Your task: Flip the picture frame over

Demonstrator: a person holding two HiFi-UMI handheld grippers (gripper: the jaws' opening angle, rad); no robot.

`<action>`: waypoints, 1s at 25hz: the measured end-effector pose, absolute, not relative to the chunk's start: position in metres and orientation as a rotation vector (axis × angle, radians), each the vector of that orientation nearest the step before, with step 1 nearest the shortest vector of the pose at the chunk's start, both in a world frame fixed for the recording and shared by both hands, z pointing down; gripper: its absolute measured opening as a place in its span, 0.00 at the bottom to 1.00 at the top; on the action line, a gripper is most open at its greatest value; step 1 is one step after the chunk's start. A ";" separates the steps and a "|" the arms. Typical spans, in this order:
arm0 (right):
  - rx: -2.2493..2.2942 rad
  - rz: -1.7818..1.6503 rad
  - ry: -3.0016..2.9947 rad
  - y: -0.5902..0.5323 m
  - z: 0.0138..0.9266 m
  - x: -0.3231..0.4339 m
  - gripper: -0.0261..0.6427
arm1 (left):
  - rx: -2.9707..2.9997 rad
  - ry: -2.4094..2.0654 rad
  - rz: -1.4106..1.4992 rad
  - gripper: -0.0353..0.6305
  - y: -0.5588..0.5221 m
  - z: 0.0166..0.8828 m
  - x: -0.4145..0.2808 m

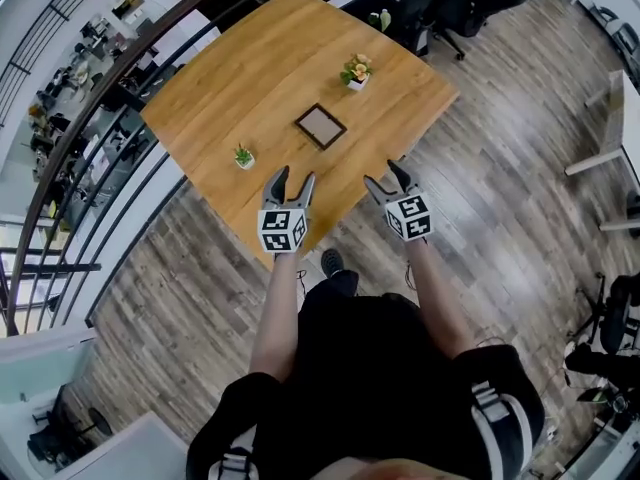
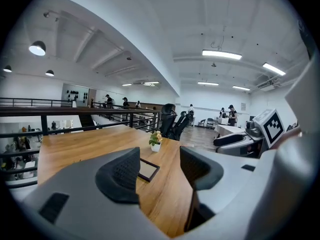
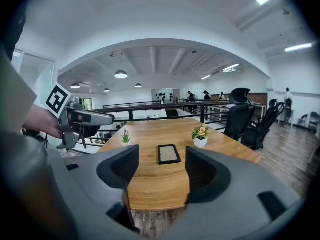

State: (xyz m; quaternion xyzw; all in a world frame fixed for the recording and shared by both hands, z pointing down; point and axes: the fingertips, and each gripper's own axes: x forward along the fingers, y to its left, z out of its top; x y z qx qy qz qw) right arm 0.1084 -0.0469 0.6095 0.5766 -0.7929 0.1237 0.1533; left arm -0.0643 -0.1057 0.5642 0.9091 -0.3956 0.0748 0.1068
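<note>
Room at the jaws: both grippers hang at the near edge of the table (image 1: 262, 63), tips just over the wood, with bare board ahead of them.
Left gripper (image 1: 295, 180): jaws wide apart, nothing between them, touching nothing.
Right gripper (image 1: 386, 176): jaws wide apart too, empty, clear of the wood.
Between the 2: an open gap, the grippers apart from each other.
Picture frame (image 1: 320, 126): flat on the table, dark border, pale panel up, beyond both sets of jaws and between their lines, touched by neither.
Frame's neighbours: flower pot (image 1: 356, 72) past its far side, small green plant (image 1: 243, 156) off to its left, both apart from it.
Table edges: railing (image 1: 105, 103) runs along the left side, wood floor (image 1: 500, 168) lies open on the right, office chairs (image 1: 440, 8) stand past the far corner.
</note>
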 end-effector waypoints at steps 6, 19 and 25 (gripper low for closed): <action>1.724 0.392 -2.246 -0.089 0.607 0.108 0.47 | 2.680 -1.135 0.240 0.43 -0.150 0.567 -0.078; 1.795 0.394 -2.179 -0.131 0.610 0.107 0.46 | 2.730 -1.037 0.236 0.43 -0.198 0.569 -0.078; 1.762 0.381 -2.179 -0.134 0.613 0.095 0.45 | 2.717 -1.017 0.243 0.43 -0.202 0.576 -0.078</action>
